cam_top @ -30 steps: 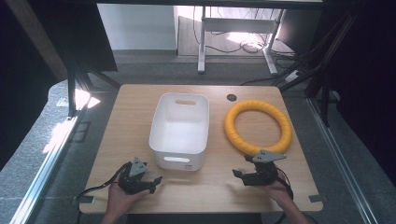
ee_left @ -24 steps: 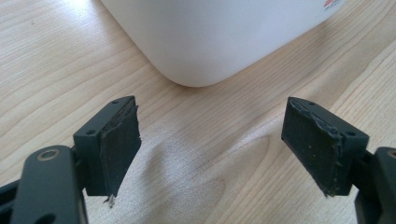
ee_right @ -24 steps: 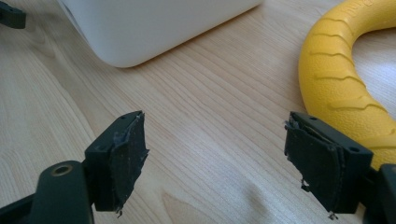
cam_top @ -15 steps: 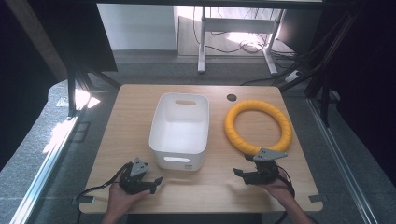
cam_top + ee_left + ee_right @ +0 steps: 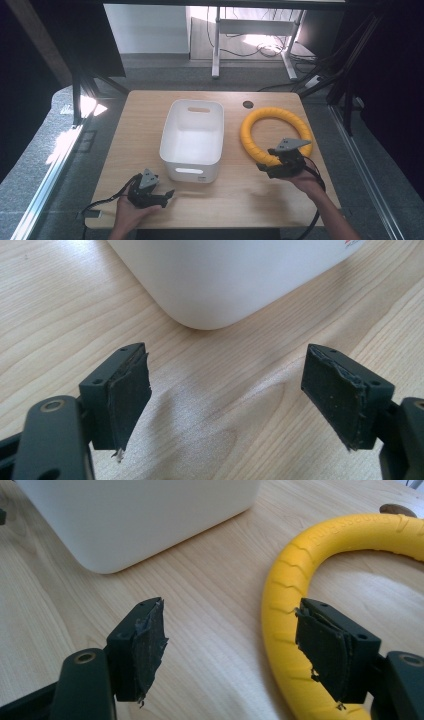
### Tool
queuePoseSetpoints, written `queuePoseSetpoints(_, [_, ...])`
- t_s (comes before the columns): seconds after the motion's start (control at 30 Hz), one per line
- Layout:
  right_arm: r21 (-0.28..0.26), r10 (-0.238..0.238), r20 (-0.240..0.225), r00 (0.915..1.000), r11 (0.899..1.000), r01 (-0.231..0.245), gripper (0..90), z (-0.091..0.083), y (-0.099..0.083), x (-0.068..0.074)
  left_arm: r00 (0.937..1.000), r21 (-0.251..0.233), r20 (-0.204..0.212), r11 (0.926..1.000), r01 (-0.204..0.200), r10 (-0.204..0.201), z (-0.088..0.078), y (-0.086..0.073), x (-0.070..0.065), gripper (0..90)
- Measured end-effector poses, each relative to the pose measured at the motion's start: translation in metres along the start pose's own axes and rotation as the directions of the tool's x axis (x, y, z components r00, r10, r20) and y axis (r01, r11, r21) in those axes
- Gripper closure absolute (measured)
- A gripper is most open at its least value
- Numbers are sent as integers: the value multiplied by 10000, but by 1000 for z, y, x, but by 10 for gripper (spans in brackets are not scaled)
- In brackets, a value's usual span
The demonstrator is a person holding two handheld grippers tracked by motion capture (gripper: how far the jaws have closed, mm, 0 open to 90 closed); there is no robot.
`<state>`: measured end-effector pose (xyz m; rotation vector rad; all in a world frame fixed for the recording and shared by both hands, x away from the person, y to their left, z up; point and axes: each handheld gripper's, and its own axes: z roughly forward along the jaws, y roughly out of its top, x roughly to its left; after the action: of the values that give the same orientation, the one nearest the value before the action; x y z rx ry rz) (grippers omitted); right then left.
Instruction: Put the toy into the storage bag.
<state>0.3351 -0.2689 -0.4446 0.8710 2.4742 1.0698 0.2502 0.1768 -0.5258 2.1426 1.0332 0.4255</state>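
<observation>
Grey flooring, a tangle of cables and the legs of a second stand are seen beyond the far edge of a light wooden desk (image 5: 125, 150). At the middle of the desk a white bin (image 5: 192, 140) is set, empty, with a handle slot cut in its near and far walls. Just to its right, apart from it, a yellow ring (image 5: 275, 135) is laid flat, and a small dark round hole (image 5: 248, 104) is seen in the desk near the ring's far edge.

Down at the near left, the left gripper (image 5: 167, 195) is held low over the wood by a hand (image 5: 131, 212), aimed toward the bin's near corner. Its fingers (image 5: 127, 390) are spread wide, with bare wood between them and the bin's rounded corner (image 5: 210, 300) just ahead.

Over on the right, the right gripper (image 5: 263, 167) is held by the other hand (image 5: 307, 182) at the near arc of the ring. Its fingers (image 5: 145, 645) are spread wide too; the left one is seen over bare wood, the right one over the yellow ring (image 5: 290, 615), and nothing is pinched. Whether that finger is touching the ring cannot be told.
</observation>
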Motion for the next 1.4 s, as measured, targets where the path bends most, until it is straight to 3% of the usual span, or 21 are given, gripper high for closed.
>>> queuePoseSetpoints(0.23, [700, 11, -504, 9987, 9975, 24, 273, 7, 17, -23, 9998, 32, 68, 9998, -174, 174, -1, 0, 1, 191])
queuePoseSetpoints(0.43, [1364, 56, -560, 9984, 9906, 21, 277, 17, 23, -36, 9998, 61, 104, 9998, -187, 186, -1, 0, 1, 190])
queuePoseSetpoints(0.77, [2118, -235, -790, 9966, 9765, 398, 295, 34, 24, -43, 9998, 84, 134, 9998, -164, 163, 0, 0, 0, 190])
queuePoseSetpoints(1.2, [2721, 15, -806, 9967, 9620, 206, 320, 42, 17, -53, 9998, 59, 159, 9999, -107, 106, 0, 0, 0, 190])
queuePoseSetpoints(1.4, [3305, -181, -1016, 9947, 9424, 509, 319, 47, 13, -54, 9998, 88, 190, 9999, -120, 118, 1, 0, 0, 190])
